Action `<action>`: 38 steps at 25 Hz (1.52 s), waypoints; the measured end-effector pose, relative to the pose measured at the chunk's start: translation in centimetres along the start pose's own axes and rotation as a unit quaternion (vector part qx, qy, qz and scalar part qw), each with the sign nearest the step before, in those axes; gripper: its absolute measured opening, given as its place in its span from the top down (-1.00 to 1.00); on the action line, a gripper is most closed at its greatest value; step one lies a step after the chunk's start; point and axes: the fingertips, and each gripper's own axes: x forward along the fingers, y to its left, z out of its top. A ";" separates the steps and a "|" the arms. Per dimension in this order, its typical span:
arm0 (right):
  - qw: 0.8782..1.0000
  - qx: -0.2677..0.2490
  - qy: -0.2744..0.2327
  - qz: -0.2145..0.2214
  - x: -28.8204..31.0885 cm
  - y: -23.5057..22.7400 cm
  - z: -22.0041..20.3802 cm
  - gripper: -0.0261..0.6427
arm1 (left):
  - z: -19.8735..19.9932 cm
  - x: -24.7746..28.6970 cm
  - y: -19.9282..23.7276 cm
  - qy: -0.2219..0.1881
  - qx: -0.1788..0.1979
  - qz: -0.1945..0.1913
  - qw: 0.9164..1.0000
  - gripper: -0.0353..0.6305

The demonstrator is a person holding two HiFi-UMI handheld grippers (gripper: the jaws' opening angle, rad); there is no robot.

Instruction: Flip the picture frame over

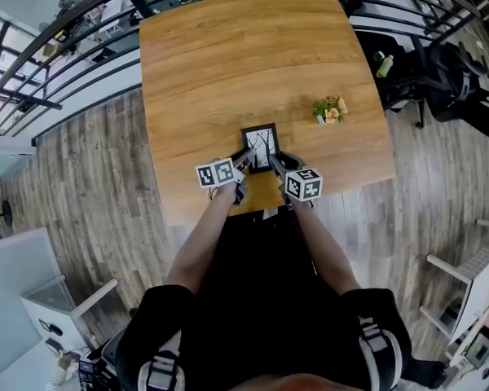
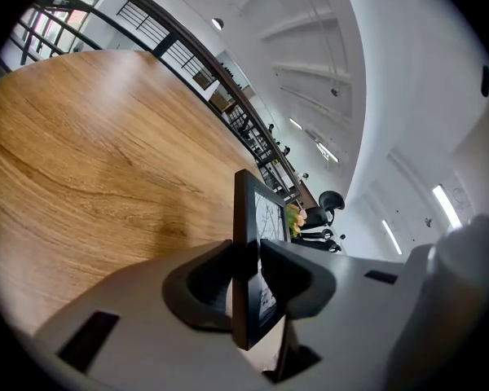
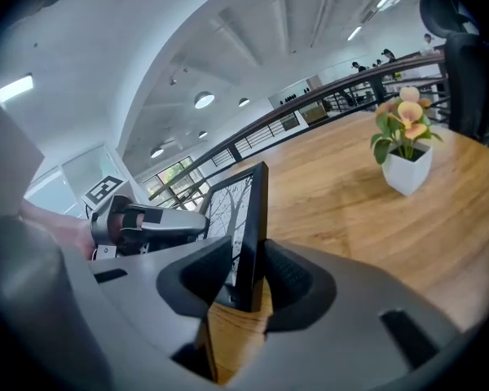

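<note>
In the head view, the jaw tips of the left gripper (image 1: 246,161) and the right gripper (image 1: 275,163) are overlapping and hiding the picture frame's (image 1: 261,143) 2 near corners. The frame's print is showing too small to make out there. In the left gripper view, the frame is concealing part of the potted flowers (image 2: 295,216). In the right gripper view, the picture's edge is cutting off an office chair (image 3: 464,63).

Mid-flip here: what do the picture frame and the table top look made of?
The picture frame: black moulding with a matte, even finish; painted wood or plastic, can't tell which. The table: warm wood grain with a smooth satin sheen, possibly laminate or veneer rather than solid wood.
</note>
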 end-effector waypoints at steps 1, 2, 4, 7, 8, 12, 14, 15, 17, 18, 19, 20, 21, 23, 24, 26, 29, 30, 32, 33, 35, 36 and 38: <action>1.000 0.001 0.004 -0.003 0.2 -0.3 -0.2 0.54 | -0.1 0.3 0.2 0.002 0.001 0.004 1.000 0.55; 1.000 0.001 0.007 -0.004 0.3 -0.5 -0.3 0.54 | -0.2 0.4 0.4 0.004 0.001 0.008 1.000 0.55; 1.000 0.001 0.014 -0.006 0.7 -0.8 -0.6 0.54 | -0.3 0.7 0.7 0.009 0.004 0.017 1.000 0.55; 1.000 0.003 0.024 -0.007 1.3 -1.4 -1.1 0.54 | -0.5 1.3 1.5 0.013 0.008 0.028 0.999 0.55; 1.000 0.004 0.028 -0.008 1.5 -1.6 -1.2 0.54 | -0.6 1.5 1.7 0.014 0.009 0.031 0.999 0.55; 0.999 0.002 0.042 -0.011 2.3 -2.2 -1.7 0.54 | -0.8 2.1 2.6 0.019 0.015 0.042 0.999 0.54; 0.999 0.000 0.049 -0.014 2.6 -2.6 -2.0 0.54 | -0.8 2.5 2.9 0.024 0.023 0.049 0.998 0.54; 0.998 -0.004 0.053 -0.017 2.8 -2.8 -2.1 0.54 | -1.0 2.6 3.2 0.027 0.029 0.053 0.998 0.53; 0.998 -0.015 0.061 -0.025 3.0 -3.2 -2.5 0.54 | -1.3 2.9 3.7 0.039 0.043 0.066 0.996 0.53; 0.997 -0.019 0.064 -0.028 3.1 -3.4 -2.8 0.54 | -1.5 3.0 4.0 0.044 0.049 0.071 0.995 0.53; 0.997 -0.019 0.067 -0.030 3.3 -3.6 -3.0 0.54 | -1.6 3.2 4.2 0.048 0.051 0.074 0.995 0.53; 0.997 -0.015 0.068 -0.030 3.4 -3.8 -3.2 0.54 | -1.7 3.3 4.4 0.049 0.051 0.075 0.995 0.53; 0.997 -0.011 0.068 -0.030 3.5 -3.9 -3.3 0.54 | -1.8 3.4 4.5 0.051 0.051 0.076 0.994 0.53; 0.997 -0.009 0.071 -0.030 3.6 -4.1 -3.6 0.54 | -2.0 3.6 4.7 0.055 0.053 0.079 0.994 0.53; 0.997 -0.009 0.073 -0.031 3.6 -4.2 -3.7 0.54 | -2.0 3.7 4.8 0.056 0.054 0.080 0.994 0.53; 0.997 -0.011 0.076 -0.033 3.8 -4.4 -3.8 0.54 | -2.0 3.9 5.1 0.057 0.060 0.084 0.993 0.53; 0.996 -0.007 0.077 -0.033 4.1 -4.4 -3.9 0.54 | -1.8 3.9 5.1 0.056 0.074 0.091 0.991 0.54; 0.996 -0.005 0.076 -0.034 4.2 -4.5 -3.9 0.54 | -1.7 3.9 5.0 0.057 0.078 0.092 0.991 0.53; 0.996 -0.004 0.076 -0.037 4.2 -4.6 -3.9 0.54 | -1.7 4.2 5.0 0.058 0.084 0.092 0.990 0.54; 0.996 -0.005 0.075 -0.039 4.2 -4.6 -4.0 0.53 | -1.7 4.3 5.0 0.057 0.087 0.094 0.990 0.54; 0.996 -0.009 0.074 -0.044 4.3 -4.7 -4.0 0.53 | -1.7 4.4 5.2 0.055 0.092 0.097 0.989 0.54; 0.996 -0.011 0.074 -0.047 4.4 -4.7 -4.0 0.52 | -1.7 4.4 5.2 0.055 0.094 0.098 0.989 0.54; 0.996 -0.020 0.076 -0.052 4.5 -4.8 -3.9 0.51 | -1.6 4.5 5.2 0.053 0.096 0.101 0.989 0.53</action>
